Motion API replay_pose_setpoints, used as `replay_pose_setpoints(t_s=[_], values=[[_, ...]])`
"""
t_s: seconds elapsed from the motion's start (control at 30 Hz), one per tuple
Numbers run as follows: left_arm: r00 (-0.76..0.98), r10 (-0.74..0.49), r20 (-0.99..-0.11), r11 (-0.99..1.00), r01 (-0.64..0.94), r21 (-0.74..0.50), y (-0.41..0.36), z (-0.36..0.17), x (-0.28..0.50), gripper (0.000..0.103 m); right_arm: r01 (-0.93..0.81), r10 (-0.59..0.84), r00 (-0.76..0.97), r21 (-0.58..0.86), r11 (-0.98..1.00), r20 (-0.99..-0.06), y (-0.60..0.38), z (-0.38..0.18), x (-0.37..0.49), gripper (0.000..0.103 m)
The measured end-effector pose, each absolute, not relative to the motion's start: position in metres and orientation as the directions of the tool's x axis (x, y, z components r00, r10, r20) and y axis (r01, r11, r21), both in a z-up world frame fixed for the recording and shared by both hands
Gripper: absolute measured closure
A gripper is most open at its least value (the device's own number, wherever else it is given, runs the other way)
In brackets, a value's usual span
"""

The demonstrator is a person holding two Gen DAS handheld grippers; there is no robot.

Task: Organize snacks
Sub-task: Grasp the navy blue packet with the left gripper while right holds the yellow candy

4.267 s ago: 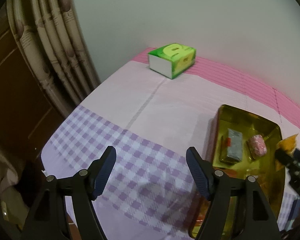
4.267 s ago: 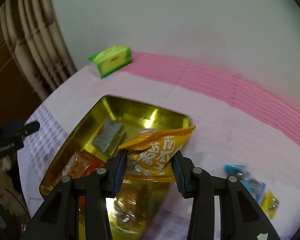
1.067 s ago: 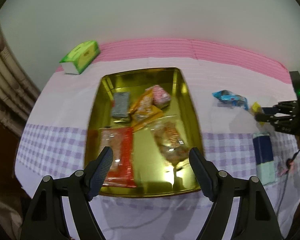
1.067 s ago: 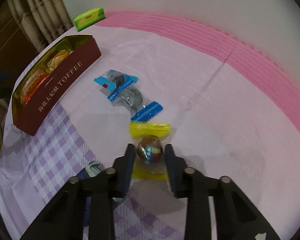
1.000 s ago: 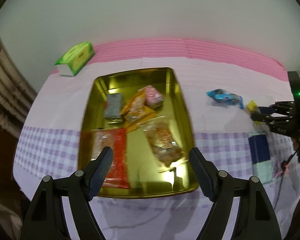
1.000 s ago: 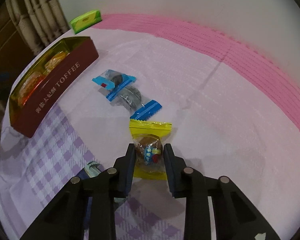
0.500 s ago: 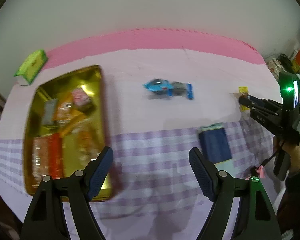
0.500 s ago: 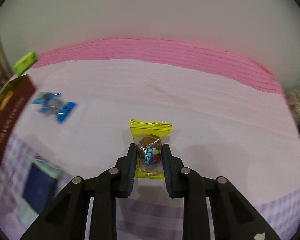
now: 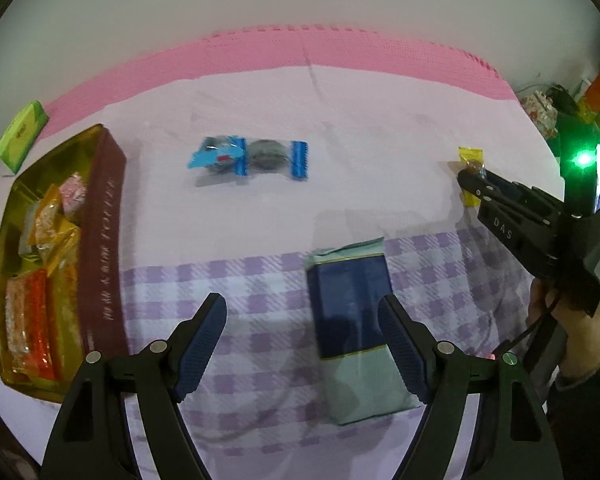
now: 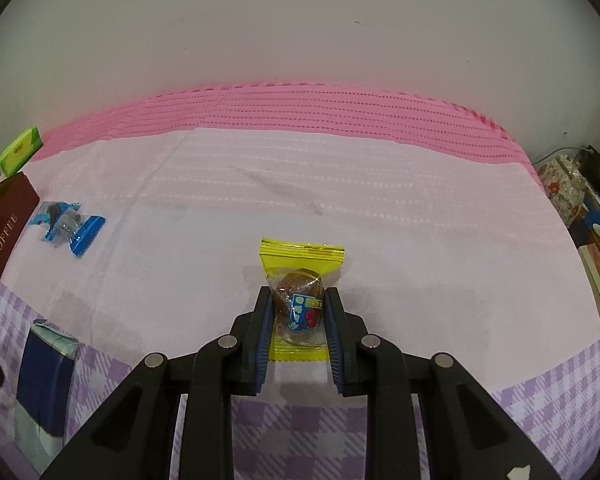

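My right gripper is shut on a yellow-wrapped snack with a brown sweet inside, held just above the pink cloth; it also shows in the left wrist view. My left gripper is open and empty above the checked cloth, next to a dark blue and pale green packet. A gold tin with several snacks stands at the left. A blue-wrapped snack lies mid-table.
A green tissue box sits at the far left by the wall. Clutter lies beyond the table's right edge. The right gripper and the hand holding it are at the right in the left wrist view.
The right gripper dropped the orange bag in the tin, moved right and shut on the yellow snack. The left gripper swung right from the tin to the blue packet.
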State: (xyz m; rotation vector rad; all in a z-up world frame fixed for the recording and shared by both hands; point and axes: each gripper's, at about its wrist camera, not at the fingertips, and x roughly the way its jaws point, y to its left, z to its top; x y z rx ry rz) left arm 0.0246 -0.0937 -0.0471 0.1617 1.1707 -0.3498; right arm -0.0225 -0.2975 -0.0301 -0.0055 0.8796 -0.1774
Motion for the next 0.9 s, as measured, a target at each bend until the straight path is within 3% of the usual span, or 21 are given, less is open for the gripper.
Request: replay_pose_setpoints(t_s=[0.33, 0.43, 0.63, 0.9], values=[[0.293, -0.162, -0.942, 0.931, 0.361, -0.048, -0.13, -0.069, 0.027, 0.025, 0.152, -0.137, 0.624, -0.052, 0.987, -0.769, -0.306, -0.029, -0.023, 0.08], [0.283, -0.144, -0.948, 0.932, 0.362, -0.033, -0.13, -0.076, 0.029, 0.028, 0.152, -0.135, 0.624, -0.05, 0.987, -0.769, -0.306, -0.028, -0.023, 0.079], [0.284, -0.13, -0.95, 0.932, 0.363, -0.019, -0.124, -0.082, 0.032, 0.045, 0.151, -0.132, 0.624, -0.047, 0.987, -0.77, -0.305, -0.028, -0.022, 0.079], [0.303, -0.129, -0.944, 0.924, 0.383, -0.003, -0.109, -0.081, 0.029, 0.051, 0.151, -0.133, 0.624, -0.048, 0.987, -0.77, -0.305, -0.028, -0.022, 0.079]])
